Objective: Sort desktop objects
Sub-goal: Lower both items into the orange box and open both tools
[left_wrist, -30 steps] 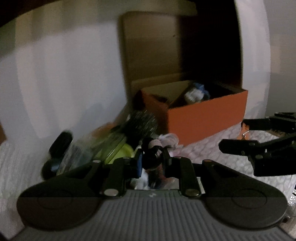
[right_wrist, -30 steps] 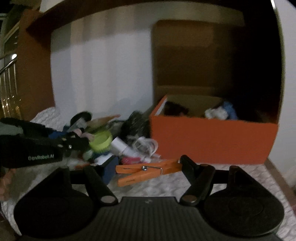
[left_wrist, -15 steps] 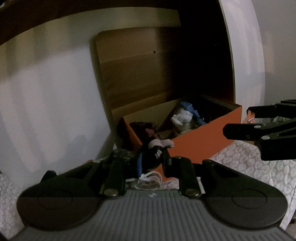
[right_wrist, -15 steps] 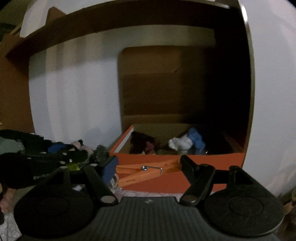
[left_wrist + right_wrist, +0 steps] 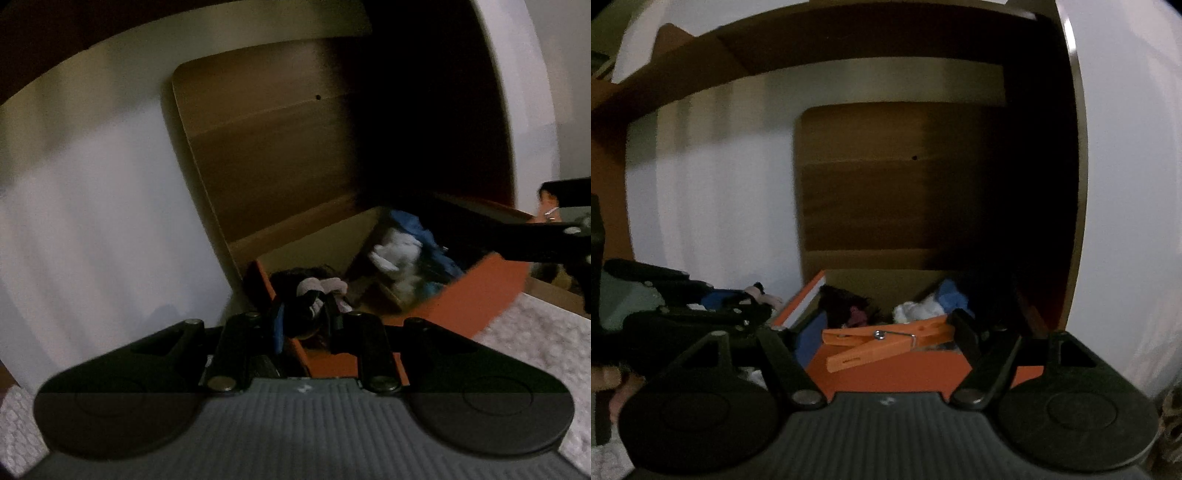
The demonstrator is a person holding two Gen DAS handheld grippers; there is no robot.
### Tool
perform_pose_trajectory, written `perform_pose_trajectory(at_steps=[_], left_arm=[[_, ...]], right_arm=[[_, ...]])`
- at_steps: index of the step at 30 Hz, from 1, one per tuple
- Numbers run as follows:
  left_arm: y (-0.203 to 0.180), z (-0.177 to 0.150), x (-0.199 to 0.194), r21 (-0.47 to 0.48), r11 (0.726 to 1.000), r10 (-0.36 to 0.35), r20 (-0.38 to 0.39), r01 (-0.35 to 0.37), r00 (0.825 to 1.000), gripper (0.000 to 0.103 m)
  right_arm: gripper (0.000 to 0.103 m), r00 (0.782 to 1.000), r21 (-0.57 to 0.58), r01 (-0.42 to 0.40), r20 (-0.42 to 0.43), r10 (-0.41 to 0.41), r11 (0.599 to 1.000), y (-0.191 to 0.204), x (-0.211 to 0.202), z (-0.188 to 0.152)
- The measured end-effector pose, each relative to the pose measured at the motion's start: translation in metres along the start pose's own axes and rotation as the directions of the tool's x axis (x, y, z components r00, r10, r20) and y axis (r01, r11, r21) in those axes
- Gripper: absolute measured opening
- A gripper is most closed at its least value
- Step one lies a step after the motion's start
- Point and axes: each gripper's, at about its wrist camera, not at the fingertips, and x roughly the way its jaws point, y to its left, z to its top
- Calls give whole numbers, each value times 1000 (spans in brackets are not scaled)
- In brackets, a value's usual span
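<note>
Both grippers moved from the clutter pile up to the orange box [image 5: 894,376]. Left gripper [image 5: 306,314] clamps a small dark toy [image 5: 314,299]; right gripper [image 5: 886,339] holds an orange clothespin [image 5: 886,341] crosswise, 12 o'clock. Peg's print unreadable.

- The small dark thing [image 5: 308,314] pinched in the left gripper [image 5: 306,317] is too blurred to identify; only a pale pinkish part shows at its 12 o'clock.
- The orange box [image 5: 905,373] is half hidden behind the right gripper [image 5: 882,339] and the clothespin [image 5: 886,341].
- The box's contents [image 5: 402,258], white and blue, are smeared.
- The box's 3 o'clock corner lies in deep shadow.
- The right gripper is cut off by the left view's 3 o'clock edge.
</note>
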Motion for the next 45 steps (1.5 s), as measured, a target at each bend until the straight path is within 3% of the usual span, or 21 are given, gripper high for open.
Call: perform_pose_trajectory(at_steps=[17, 25, 45], left_arm=[[-7, 39, 66, -26, 987, 155, -43, -156, 987, 22], [-2, 43, 96, -136, 977, 151, -86, -161, 985, 22], [2, 44, 147, -243, 954, 125, -215, -177, 969, 22]], right_arm=[[73, 998, 44, 59, -41, -57, 997, -36, 76, 33], [73, 993, 82, 94, -78, -87, 992, -50, 113, 34], [73, 978, 33, 138, -159, -131, 990, -37, 185, 35]])
